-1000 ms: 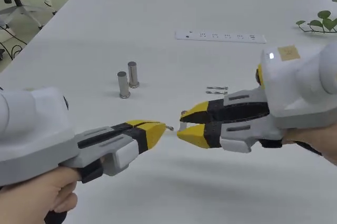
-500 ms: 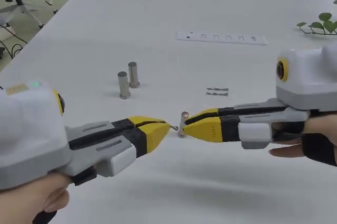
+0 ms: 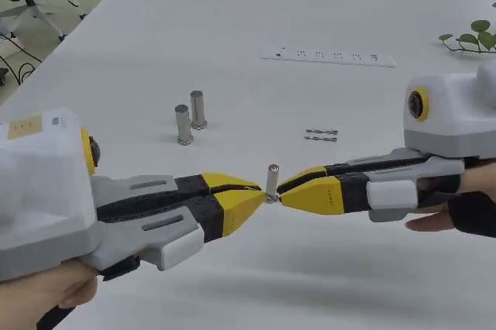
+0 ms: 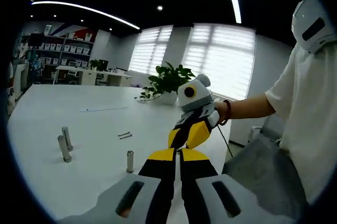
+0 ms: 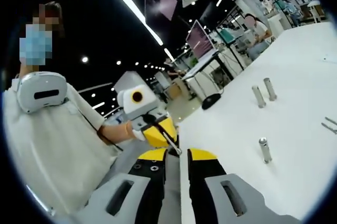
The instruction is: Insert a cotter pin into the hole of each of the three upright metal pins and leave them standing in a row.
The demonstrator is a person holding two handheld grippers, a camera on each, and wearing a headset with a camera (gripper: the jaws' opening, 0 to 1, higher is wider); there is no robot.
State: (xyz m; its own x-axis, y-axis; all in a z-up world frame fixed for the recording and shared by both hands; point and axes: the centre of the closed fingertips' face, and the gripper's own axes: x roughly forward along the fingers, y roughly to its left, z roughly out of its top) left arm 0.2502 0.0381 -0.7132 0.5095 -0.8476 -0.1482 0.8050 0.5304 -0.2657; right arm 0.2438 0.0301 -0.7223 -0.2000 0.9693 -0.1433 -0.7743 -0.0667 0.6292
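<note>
One metal pin [image 3: 272,177] stands upright just behind the two gripper tips; it also stands on the table in the left gripper view [image 4: 129,161] and in the right gripper view [image 5: 264,150]. Two more metal pins [image 3: 183,124] [image 3: 198,109] stand side by side at the back left. My left gripper [image 3: 262,197] is shut on a thin cotter pin [image 5: 171,143] that sticks out of its tip. My right gripper [image 3: 281,188] faces it tip to tip. In its own view the right gripper [image 5: 179,153] shows a narrow gap, and the cotter pin's end reaches into it.
Two spare cotter pins [image 3: 321,135] lie on the white table to the right of the standing pins. A white power strip [image 3: 328,56] lies further back. A green plant [image 3: 471,34] sits at the far right edge.
My right gripper rolled upright and narrowed its jaws from wide open. Both grippers moved inward until their tips met in front of the near metal pin.
</note>
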